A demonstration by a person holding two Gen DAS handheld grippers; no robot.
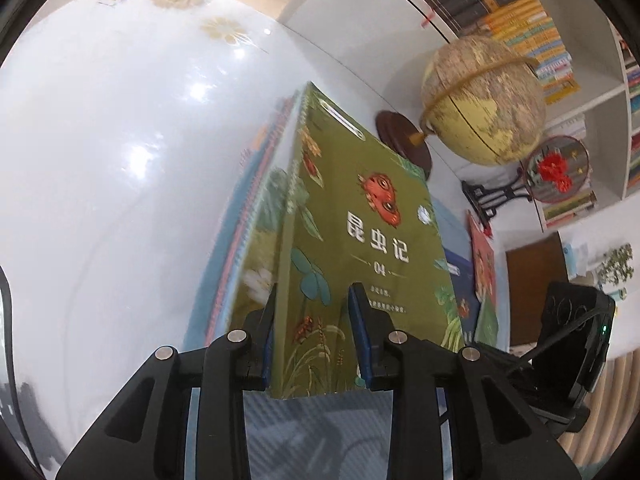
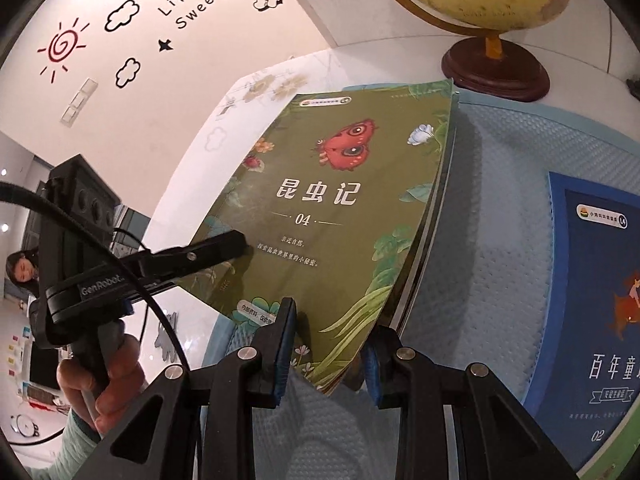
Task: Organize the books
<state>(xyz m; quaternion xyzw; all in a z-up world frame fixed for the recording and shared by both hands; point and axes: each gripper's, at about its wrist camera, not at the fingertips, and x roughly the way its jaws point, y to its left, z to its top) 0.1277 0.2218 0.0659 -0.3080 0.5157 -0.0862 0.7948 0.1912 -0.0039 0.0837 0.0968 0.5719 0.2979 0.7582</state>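
Note:
A green book [image 1: 360, 240] with a red butterfly on its cover tops a thin stack of similar books, tilted over a blue mat [image 2: 480, 240]. My left gripper [image 1: 314, 292] is shut on its spine side, one pad by the spine and one on the cover. In the right wrist view its upper finger [image 2: 216, 246] lies on the left edge of the green book [image 2: 320, 208]. My right gripper [image 2: 334, 316] is shut on the near corner of the stack. A blue book [image 2: 592, 280] lies flat on the mat to the right.
A globe [image 1: 484, 100] on a dark wooden base [image 2: 496, 68] stands just behind the mat. Beside it stands a round ornament [image 1: 556, 168] with a red flower. Full bookshelves [image 1: 520, 20] line the back. The glossy white table [image 1: 100, 160] stretches left. A person sits far off at the left [image 2: 20, 268].

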